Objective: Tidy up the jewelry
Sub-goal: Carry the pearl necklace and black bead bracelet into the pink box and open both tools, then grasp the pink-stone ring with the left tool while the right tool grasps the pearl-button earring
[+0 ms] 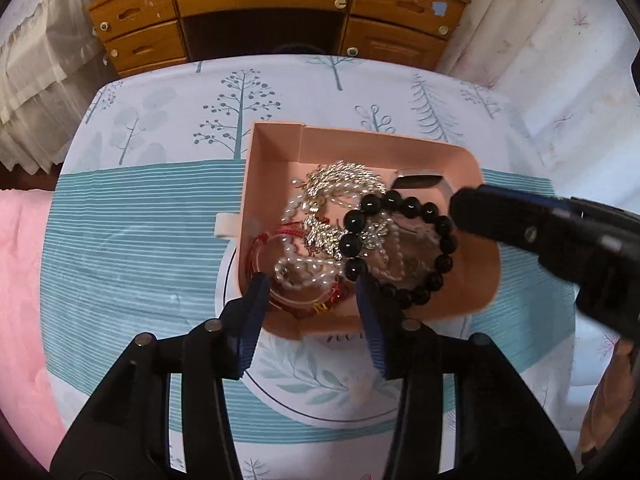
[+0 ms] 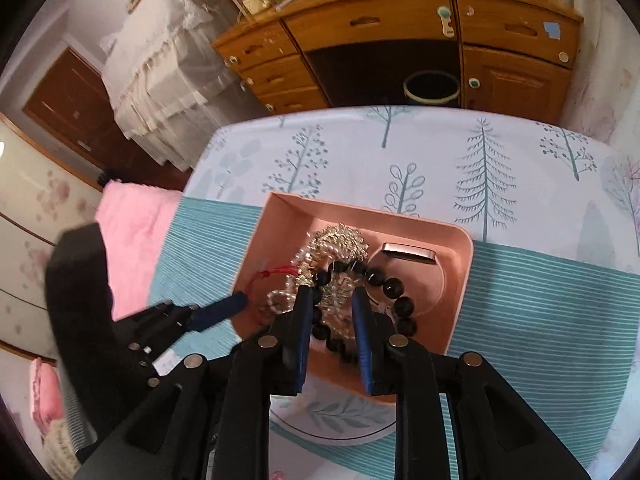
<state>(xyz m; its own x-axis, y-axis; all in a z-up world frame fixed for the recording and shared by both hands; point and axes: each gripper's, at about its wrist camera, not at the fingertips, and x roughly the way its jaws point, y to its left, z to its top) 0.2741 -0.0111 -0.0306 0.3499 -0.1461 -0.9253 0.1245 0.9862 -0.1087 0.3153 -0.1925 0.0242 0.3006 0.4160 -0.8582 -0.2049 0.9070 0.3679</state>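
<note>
A pink jewelry tray (image 1: 400, 140) (image 2: 460, 280) holds a black bead bracelet (image 1: 436, 248) (image 2: 400, 304), a pearl strand (image 1: 304, 268), silver chains (image 1: 344, 176) (image 2: 340, 240), a red cord bracelet (image 1: 260, 248) (image 2: 276, 272) and a silver band (image 1: 416, 180) (image 2: 408, 254). My left gripper (image 1: 312, 284) is open over the tray's near edge, fingers either side of the pearls. My right gripper (image 2: 330, 296) is open just above the black bracelet and chains. It also shows in the left wrist view (image 1: 464, 208), reaching in from the right.
The tray sits partly on a white round plate (image 1: 320, 392) (image 2: 332, 420) on a tree-print and teal-striped cloth (image 1: 140, 240). A pink cloth (image 1: 20, 280) lies to the left. A wooden desk (image 1: 260, 0) stands beyond the table.
</note>
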